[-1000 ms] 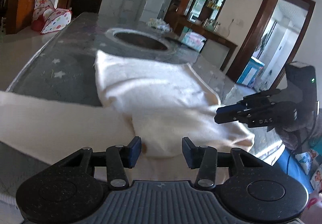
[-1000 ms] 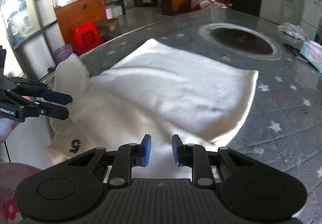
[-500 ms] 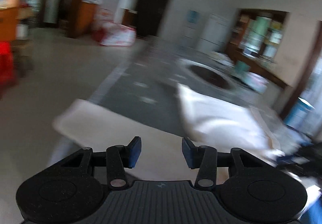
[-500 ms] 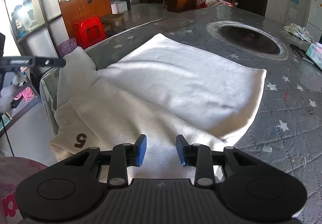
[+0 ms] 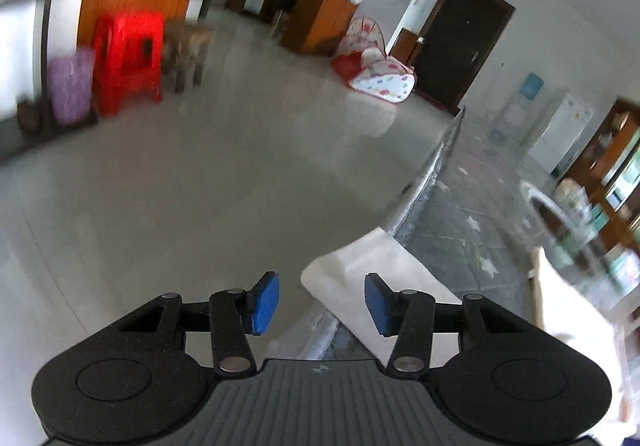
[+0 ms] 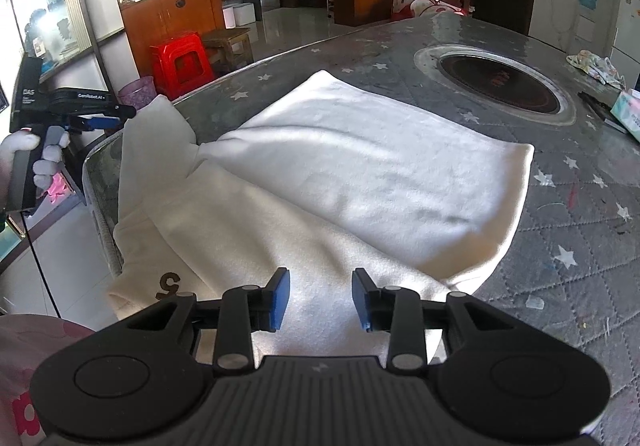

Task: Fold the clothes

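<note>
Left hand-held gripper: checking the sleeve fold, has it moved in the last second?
Yes. The left hand-held gripper swung left, off the cream garment, toward the table edge.

Cream fleece garment (image 6: 360,173), brown "5" print (image 6: 170,284) near its hem. Grey quilted table cover (image 6: 580,230) with white stars. Blue pads on black right gripper (image 6: 320,300). Red plastic stool (image 6: 182,61). Polka-dot play tent (image 5: 380,75).

The table (image 6: 580,230) right of the white garment (image 6: 360,173) is bare, while a round recess (image 6: 498,83) interrupts the far side
</note>
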### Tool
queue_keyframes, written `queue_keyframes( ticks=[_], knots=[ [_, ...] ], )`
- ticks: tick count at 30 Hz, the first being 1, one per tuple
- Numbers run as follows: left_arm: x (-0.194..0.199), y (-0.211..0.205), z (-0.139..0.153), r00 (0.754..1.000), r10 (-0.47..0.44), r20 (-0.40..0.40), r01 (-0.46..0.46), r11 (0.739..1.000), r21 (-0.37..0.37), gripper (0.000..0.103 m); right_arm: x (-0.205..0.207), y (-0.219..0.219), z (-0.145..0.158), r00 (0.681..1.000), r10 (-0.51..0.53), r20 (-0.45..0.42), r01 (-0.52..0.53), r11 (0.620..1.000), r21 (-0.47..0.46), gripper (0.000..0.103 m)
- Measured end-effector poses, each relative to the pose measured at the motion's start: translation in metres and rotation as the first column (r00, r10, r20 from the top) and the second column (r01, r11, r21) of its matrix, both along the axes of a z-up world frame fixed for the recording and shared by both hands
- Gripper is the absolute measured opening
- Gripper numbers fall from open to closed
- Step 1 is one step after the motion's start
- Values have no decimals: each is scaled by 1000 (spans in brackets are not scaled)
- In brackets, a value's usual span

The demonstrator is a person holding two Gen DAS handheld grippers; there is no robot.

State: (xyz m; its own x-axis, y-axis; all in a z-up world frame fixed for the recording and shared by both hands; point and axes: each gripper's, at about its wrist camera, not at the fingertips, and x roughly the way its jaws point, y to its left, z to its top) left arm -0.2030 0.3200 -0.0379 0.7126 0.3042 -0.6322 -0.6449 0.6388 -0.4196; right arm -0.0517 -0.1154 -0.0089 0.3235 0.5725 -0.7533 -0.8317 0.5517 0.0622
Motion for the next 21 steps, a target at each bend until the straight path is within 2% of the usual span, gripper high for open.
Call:
queue_keyframes(
  ticks=[3, 4, 6, 9, 16, 18, 21],
  knots=[
    [-3, 10, -8, 999, 2, 44, 1, 998, -69, 47, 0, 0, 1, 1000, -1, 2, 1, 1000, 3, 34],
    [-4, 13, -10, 998, 1, 56, 3, 997, -77, 35, 0, 0, 1, 1000, -2, 2, 1, 1000, 3, 34],
    [-5, 15, -11, 996, 4, 85, 4, 996, -93, 21, 0, 0, 1, 1000, -5, 4, 5, 1000, 4, 36],
    [-7, 11, -1, 993, -6, 120, 15, 997, -75, 10, 0, -1, 2, 1000, -11, 7, 11, 1000, 8, 39],
    [-8, -8, 33, 981, -50, 188, 46, 999, 22, 6, 1, -6, 6, 1000, -27, 16, 27, 999, 26, 39],
    [-6, -19, 47, 968, -97, 230, 90, 995, 39, 6, 1, -7, 7, 999, -30, 20, 29, 999, 33, 39],
    [4, -44, 70, 937, -206, 281, 189, 978, 86, 6, 1, -10, 9, 999, -34, 24, 33, 999, 43, 39]
  ],
)
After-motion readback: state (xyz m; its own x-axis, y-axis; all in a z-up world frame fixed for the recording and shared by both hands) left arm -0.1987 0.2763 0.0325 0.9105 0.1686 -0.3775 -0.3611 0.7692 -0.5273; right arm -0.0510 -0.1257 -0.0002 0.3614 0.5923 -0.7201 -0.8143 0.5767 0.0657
